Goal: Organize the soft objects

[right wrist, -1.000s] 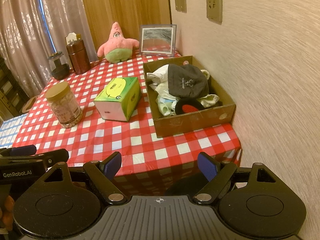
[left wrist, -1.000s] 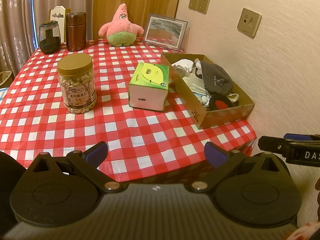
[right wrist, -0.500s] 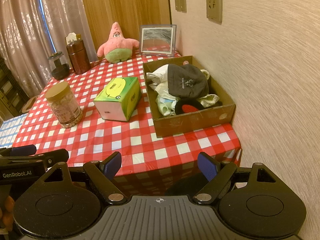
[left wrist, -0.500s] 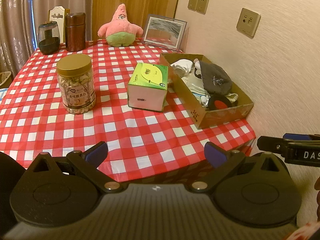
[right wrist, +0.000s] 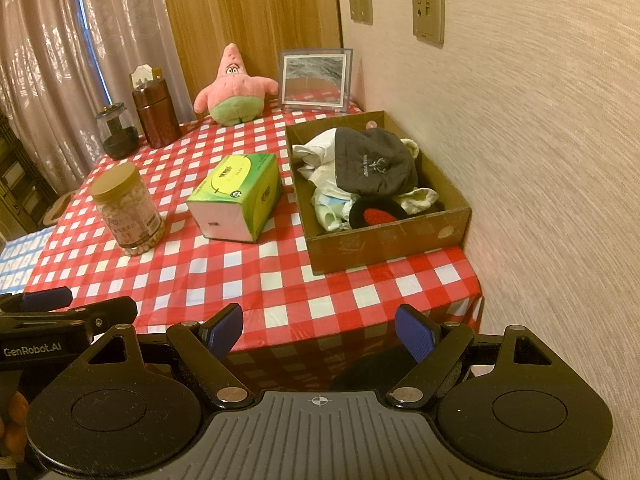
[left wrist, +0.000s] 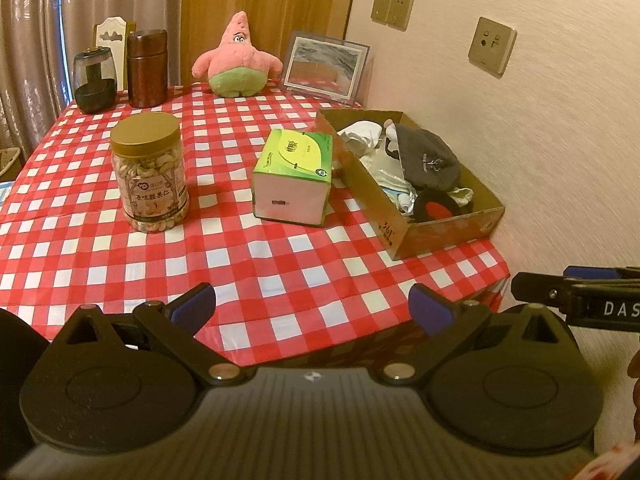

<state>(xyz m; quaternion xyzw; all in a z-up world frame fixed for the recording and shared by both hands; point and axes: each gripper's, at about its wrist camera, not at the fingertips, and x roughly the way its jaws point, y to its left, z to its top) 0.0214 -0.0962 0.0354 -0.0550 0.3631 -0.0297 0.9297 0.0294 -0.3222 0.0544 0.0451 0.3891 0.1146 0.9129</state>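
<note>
Soft items (dark beanie (right wrist: 374,162), white cloths, socks) piled in cardboard box (right wrist: 384,240) at table's right edge by the wall; pink plush (right wrist: 232,90) sits apart at the far edge. Nothing changed over the last second. Left gripper (left wrist: 312,306) and right gripper (right wrist: 320,330) parked short of the near edge, both spread wide, empty. Task apparently idle: plush likely the remaining pick.

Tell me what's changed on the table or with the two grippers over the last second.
Nothing visibly changed. The left gripper and right gripper hang open and empty at the near table edge, and the cardboard box of soft things, the tissue box, nut jar and pink plush star sit where they were.
</note>
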